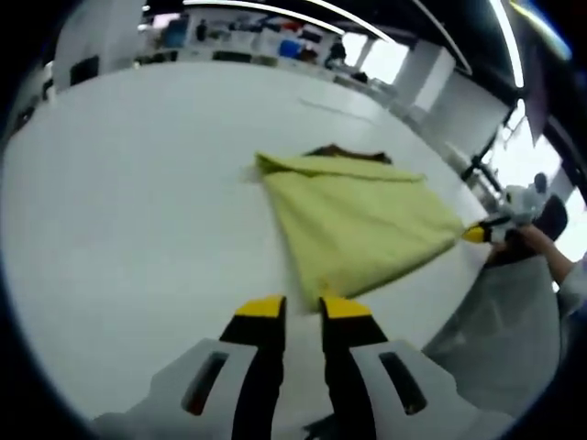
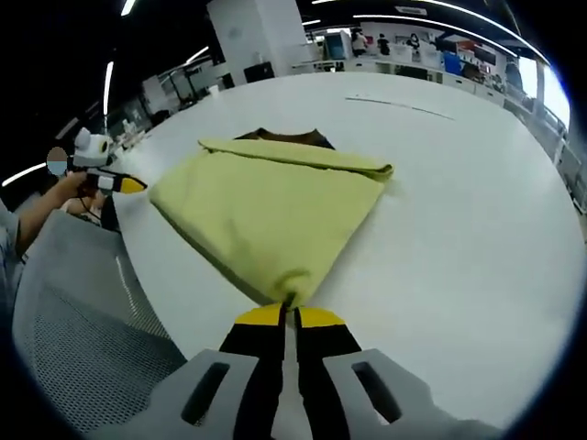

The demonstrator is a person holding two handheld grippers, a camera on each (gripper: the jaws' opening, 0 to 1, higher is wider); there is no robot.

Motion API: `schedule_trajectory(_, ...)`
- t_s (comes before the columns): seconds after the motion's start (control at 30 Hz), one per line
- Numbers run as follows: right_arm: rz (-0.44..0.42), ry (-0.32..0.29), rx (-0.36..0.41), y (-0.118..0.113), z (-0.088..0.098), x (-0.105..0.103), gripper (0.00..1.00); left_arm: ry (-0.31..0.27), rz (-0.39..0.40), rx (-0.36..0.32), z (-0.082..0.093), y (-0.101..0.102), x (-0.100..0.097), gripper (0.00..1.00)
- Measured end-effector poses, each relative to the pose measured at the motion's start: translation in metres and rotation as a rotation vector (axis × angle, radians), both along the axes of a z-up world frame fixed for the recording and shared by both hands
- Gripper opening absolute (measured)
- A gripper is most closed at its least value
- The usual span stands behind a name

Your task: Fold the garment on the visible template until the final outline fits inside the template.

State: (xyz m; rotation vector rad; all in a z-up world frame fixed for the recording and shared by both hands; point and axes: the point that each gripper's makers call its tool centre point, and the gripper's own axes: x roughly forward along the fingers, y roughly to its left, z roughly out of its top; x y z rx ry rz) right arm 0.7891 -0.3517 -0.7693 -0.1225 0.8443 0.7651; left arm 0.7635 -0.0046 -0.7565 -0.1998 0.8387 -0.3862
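A yellow-green garment (image 1: 353, 220) (image 2: 266, 215) lies folded into a rough triangle on the white table (image 1: 138, 202) (image 2: 459, 211). A dark brown template (image 1: 344, 151) (image 2: 280, 137) peeks out past its far edge. My right gripper (image 2: 289, 313) is shut on the garment's near corner; in the left gripper view it (image 1: 477, 234) sits at the cloth's right corner, held by a hand (image 1: 541, 243). My left gripper (image 1: 303, 307) stands with its jaws apart, the cloth's tip just at the right jaw. In the right gripper view it (image 2: 128, 184) hovers just off the left corner.
The table's curved edge runs close to both grippers. A grey mesh chair (image 2: 73, 321) (image 1: 514, 312) stands beside that edge. Shelves with boxes (image 2: 404, 46) line the far side of the room. Wide bare tabletop lies beyond and beside the garment.
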Motion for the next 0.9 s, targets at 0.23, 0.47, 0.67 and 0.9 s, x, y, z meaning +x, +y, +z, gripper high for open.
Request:
schedule_trajectory(0.23,0.001,0.001,-0.008,-0.002,-0.001,-0.001,0.02,0.012,-0.012,-0.006,-0.004,-0.003,0.000,0.12)
schedule_trajectory(0.47,0.003,0.003,-0.012,-0.001,0.000,-0.002,0.02,0.029,-0.026,-0.006,-0.012,-0.005,0.001,0.08)
schedule_trajectory(0.67,0.005,0.006,-0.013,-0.002,0.000,-0.002,0.02,0.036,-0.022,-0.013,-0.015,-0.004,0.002,0.05)
schedule_trajectory(0.9,0.005,0.012,-0.014,-0.002,-0.001,-0.002,0.02,0.043,-0.031,-0.014,-0.016,-0.005,0.003,0.02)
